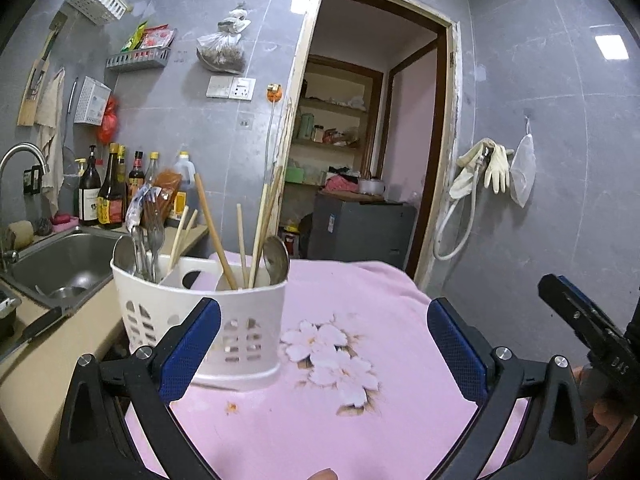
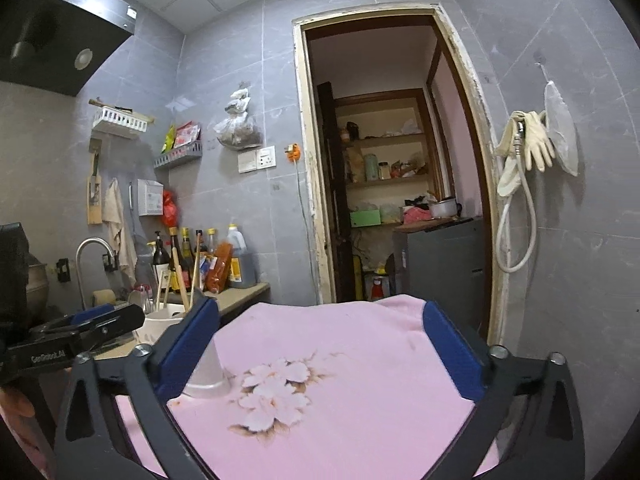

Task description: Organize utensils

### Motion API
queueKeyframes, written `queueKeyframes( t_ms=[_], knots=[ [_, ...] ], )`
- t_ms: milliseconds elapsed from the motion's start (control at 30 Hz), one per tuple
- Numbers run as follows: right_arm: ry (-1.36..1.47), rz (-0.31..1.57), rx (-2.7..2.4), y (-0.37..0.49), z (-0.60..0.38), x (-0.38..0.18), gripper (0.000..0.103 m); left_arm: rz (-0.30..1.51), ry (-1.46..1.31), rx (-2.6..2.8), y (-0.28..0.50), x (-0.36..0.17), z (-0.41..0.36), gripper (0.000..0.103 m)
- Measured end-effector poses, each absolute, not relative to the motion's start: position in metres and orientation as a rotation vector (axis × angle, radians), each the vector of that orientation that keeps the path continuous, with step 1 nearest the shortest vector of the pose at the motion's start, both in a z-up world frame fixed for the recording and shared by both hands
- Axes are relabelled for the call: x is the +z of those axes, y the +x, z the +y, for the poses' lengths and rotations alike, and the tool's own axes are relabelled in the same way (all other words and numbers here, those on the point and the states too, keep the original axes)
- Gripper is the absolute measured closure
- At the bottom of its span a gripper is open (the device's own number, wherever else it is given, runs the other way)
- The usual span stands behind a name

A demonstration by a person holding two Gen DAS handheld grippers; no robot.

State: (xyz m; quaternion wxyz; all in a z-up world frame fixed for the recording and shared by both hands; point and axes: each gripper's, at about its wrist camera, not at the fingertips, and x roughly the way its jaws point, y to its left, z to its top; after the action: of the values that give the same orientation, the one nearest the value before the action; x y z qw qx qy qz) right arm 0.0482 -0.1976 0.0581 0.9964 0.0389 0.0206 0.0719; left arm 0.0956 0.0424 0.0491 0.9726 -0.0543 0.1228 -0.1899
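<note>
Both tools empty. My left gripper [image 1: 324, 340] has its jaws spread wide over the pink cloth [image 1: 360, 420], nothing between the pads. My right gripper [image 2: 320, 344] is the same: jaws at full spread, only cloth and the flower print between them.

The utensil holder [image 1: 200, 320], a white slotted plastic caddy, stands upright on the cloth at its left edge, next to the sink [image 1: 60, 268]. In the left view my left-hand finger [image 1: 192, 348] overlaps its front wall; I cannot tell whether they touch. From the right wrist it shows only partly, behind that gripper's left finger.

Contents, as far as I can make out: chopsticks [image 1: 216, 232] leaning in the right compartment with a spoon [image 1: 276, 260] beside them; forks [image 1: 154, 236] and other metal pieces in the left compartment. No loose utensil shows on the cloth in either view.

My reading: I am between grasps, and possibly at the tail of the job, since everything visible is already in the caddy. Sorting looks rough, as chopsticks seem to sit in more than one slot.

Next move, if any: pick one stray chopstick near its top, lift straight up to avoid tipping the light caddy, and drop it in with the others.
</note>
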Motion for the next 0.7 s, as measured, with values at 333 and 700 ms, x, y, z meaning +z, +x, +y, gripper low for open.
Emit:
queueKeyframes(
  t_ms=[333, 700],
  knots=[
    [0.064, 0.086, 0.152, 0.021, -0.197, 0.052, 0.000, 0.290, -0.109, -0.353, 0.065, 0.037, 0.042, 0.002],
    [0.059, 0.109, 0.069, 0.002, -0.194, 0.034, 0.000, 0.264, -0.110, -0.312, 0.041, 0.021, 0.047, 0.002]
  ],
)
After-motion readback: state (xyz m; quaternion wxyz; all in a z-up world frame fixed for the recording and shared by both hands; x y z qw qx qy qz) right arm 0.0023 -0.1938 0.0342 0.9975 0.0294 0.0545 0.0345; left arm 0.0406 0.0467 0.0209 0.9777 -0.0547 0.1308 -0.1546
